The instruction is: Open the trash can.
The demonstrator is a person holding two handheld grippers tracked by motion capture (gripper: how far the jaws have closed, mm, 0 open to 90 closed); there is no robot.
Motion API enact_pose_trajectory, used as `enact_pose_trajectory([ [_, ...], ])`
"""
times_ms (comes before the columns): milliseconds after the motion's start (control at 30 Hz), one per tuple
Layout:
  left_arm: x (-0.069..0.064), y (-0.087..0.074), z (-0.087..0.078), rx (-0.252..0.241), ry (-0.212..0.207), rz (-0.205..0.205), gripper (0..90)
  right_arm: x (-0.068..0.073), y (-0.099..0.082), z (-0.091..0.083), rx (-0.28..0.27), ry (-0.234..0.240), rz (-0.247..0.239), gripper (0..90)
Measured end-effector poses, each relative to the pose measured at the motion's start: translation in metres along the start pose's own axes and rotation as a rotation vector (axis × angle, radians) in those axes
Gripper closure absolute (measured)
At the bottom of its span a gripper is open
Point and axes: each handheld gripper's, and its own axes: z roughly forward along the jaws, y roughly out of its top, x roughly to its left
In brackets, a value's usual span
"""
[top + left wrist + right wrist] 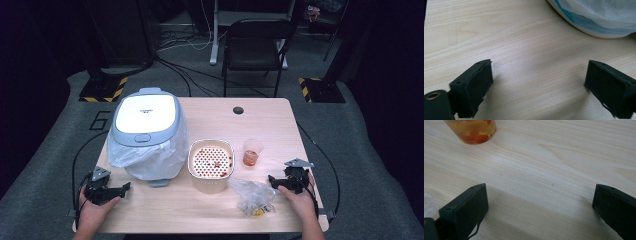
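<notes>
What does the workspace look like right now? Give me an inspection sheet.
Surface: light wood table, grommet hole at the far edge.
Job's things: strainer tub at centre; cup with orange bits to its right.
Clutter: lidded bin with a plastic liner; crumpled bag.
Grippers: left tongs and right tongs both open, empty, resting low near the front corners.
Cables: one trails from each gripper off the table sides; more on the floor.
Surroundings: chair behind, dark room.

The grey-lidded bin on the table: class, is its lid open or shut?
Shut. The bin's lid lies flat over the top, and the white liner bag bulges out beneath it.
</notes>
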Motion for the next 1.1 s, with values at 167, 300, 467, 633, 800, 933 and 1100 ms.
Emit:
enact_pose_trajectory([
  [167, 0.001, 0.0, 0.0, -0.014, -0.004, -0.008, 16.5, 0.0, 0.0, 0.0, 0.0, 0.0, 0.0, 0.0],
  [300, 0.002, -0.001, -0.002, -0.027, -0.006, -0.016, 21.0, 0.0, 0.0, 0.0, 0.004, 0.0, 0.004, 0.0],
  [467, 0.003, -0.002, -0.004, -0.039, 0.021, -0.029, 31.1, 0.001, 0.0, -0.001, 0.005, 0.0, 0.004, 0.0],
  [633, 0.003, -0.002, -0.004, -0.041, 0.024, -0.044, 34.4, 0.0, 0.0, -0.001, 0.003, -0.002, -0.001, 0.0],
  [800, 0.005, -0.001, -0.007, -0.031, 0.012, -0.077, 38.6, 0.001, 0.0, -0.001, 0.003, 0.0, 0.001, 0.0],
  [933, 0.001, 0.005, -0.012, -0.025, -0.014, -0.12, 44.9, 0.001, 0.0, -0.001, 0.002, 0.001, 0.001, 0.0],
  [1100, -0.016, 0.018, -0.031, -0.047, -0.042, -0.11, 56.1, 0.001, 0.0, -0.001, 0.002, 0.001, 0.001, 0.0],
])
